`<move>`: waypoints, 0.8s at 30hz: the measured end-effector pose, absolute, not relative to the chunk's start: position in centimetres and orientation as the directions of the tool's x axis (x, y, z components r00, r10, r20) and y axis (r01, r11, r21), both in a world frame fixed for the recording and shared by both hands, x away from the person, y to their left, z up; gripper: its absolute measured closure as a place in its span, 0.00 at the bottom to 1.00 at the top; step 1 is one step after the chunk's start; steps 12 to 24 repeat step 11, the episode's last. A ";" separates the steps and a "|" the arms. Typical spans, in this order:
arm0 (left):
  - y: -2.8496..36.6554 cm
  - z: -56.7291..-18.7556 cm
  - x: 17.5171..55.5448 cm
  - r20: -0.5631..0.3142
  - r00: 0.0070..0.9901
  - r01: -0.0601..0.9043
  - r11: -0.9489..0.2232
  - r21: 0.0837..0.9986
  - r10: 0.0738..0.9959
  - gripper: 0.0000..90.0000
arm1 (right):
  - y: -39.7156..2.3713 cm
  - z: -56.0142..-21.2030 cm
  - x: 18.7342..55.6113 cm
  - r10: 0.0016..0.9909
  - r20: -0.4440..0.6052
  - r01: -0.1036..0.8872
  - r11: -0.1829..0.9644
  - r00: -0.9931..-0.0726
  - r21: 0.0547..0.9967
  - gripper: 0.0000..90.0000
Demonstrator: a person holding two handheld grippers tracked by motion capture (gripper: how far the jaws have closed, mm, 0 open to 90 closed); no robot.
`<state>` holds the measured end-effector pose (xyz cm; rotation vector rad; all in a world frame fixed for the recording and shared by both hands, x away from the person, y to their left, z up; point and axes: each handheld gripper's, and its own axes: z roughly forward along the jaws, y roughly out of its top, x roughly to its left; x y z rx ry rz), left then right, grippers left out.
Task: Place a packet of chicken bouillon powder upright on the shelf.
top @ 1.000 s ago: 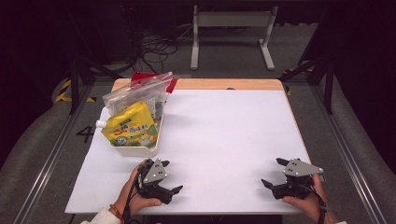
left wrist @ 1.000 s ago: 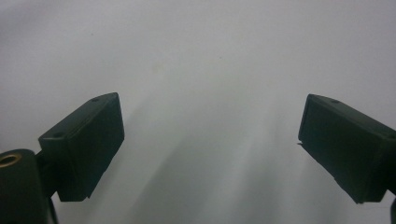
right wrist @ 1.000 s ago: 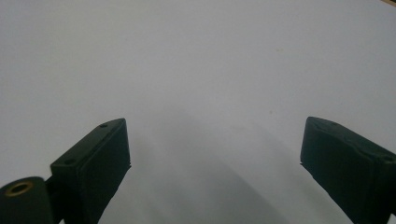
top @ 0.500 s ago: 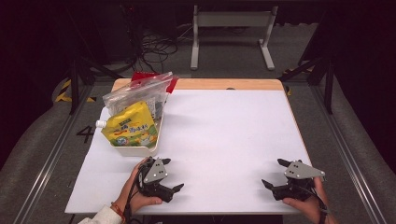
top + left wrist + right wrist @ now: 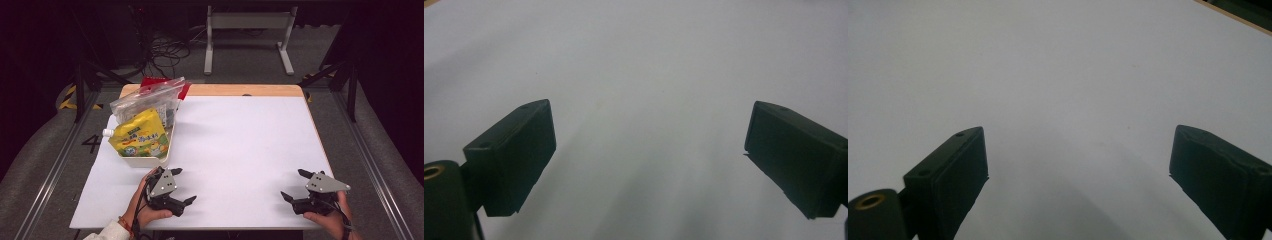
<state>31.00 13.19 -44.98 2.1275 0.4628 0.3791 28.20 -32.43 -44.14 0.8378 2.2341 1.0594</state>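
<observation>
Risk first: yellow printed spout pouch [image 5: 140, 139] lies slanted on the rim of a shallow white plastic tray [image 5: 146, 161], just ahead of the left gripper [image 5: 182, 188]; a clumsy nudge could tip it off, imo. Left jaws spread wide, holding nothing, over bare white tabletop [image 5: 240, 150]. Right gripper [image 5: 295, 185], well apart to the right, also wide and empty.

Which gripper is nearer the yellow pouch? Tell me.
Left. The left gripper sits just below the yellow pouch in its white bin; the right gripper is far across the table.
</observation>
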 end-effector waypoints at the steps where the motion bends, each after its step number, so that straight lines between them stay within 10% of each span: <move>1: 13.2 -45.0 31.0 0.097 0.882 0.184 -0.526 0.831 0.461 0.07 | -32.5 -44.1 28.2 0.718 -0.192 0.305 0.500 -0.669 0.811 0.09; 24: 13.3 -44.9 31.0 0.103 0.883 0.170 -0.515 0.840 0.458 0.07 | -32.5 -44.0 28.1 0.724 -0.201 0.298 0.498 -0.660 0.814 0.08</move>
